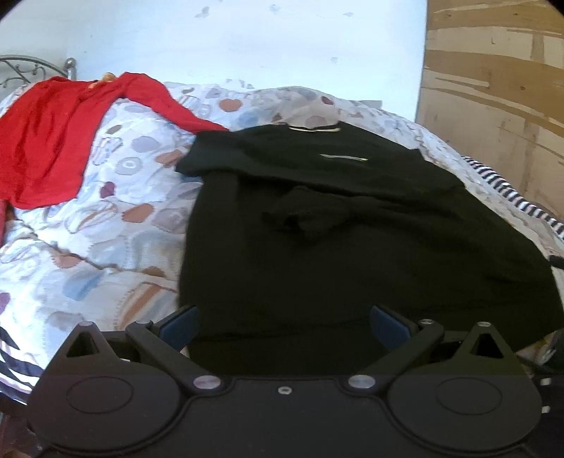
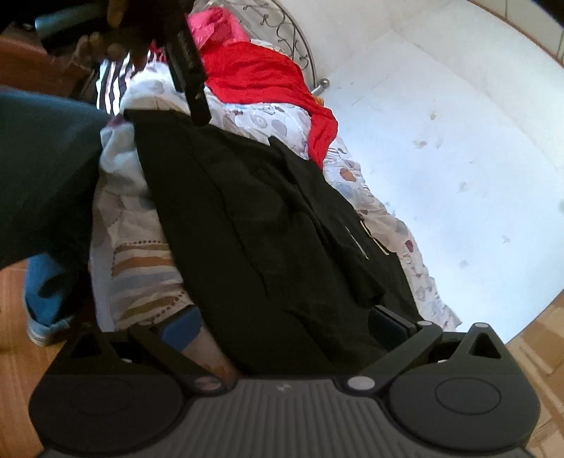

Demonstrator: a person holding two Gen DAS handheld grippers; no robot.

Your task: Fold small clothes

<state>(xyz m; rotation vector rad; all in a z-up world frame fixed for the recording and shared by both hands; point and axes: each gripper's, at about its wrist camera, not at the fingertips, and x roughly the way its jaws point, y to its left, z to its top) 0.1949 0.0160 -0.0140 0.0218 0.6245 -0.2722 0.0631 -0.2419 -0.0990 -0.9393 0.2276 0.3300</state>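
Note:
A black T-shirt (image 1: 335, 225) lies spread on the patterned bedspread (image 1: 116, 218), collar at the far end and one sleeve folded in over its middle. My left gripper (image 1: 282, 326) is open, its blue-padded fingers wide apart over the shirt's near hem. My right gripper (image 2: 282, 324) is open too, straddling a side edge of the same black T-shirt (image 2: 268, 225); I cannot tell whether the pads touch the cloth. The left gripper's body shows in the right wrist view (image 2: 187, 63), held in a hand above the shirt's far edge.
A red garment (image 1: 53, 137) lies crumpled at the bed's far left, also in the right wrist view (image 2: 261, 81), with a pink cloth (image 2: 211, 24) beyond it. A metal headboard (image 2: 282, 31), white wall (image 1: 246, 42), wooden wardrobe (image 1: 493, 88) and striped sheet (image 1: 511, 193) border the bed. The person's leg (image 2: 46, 169) stands left.

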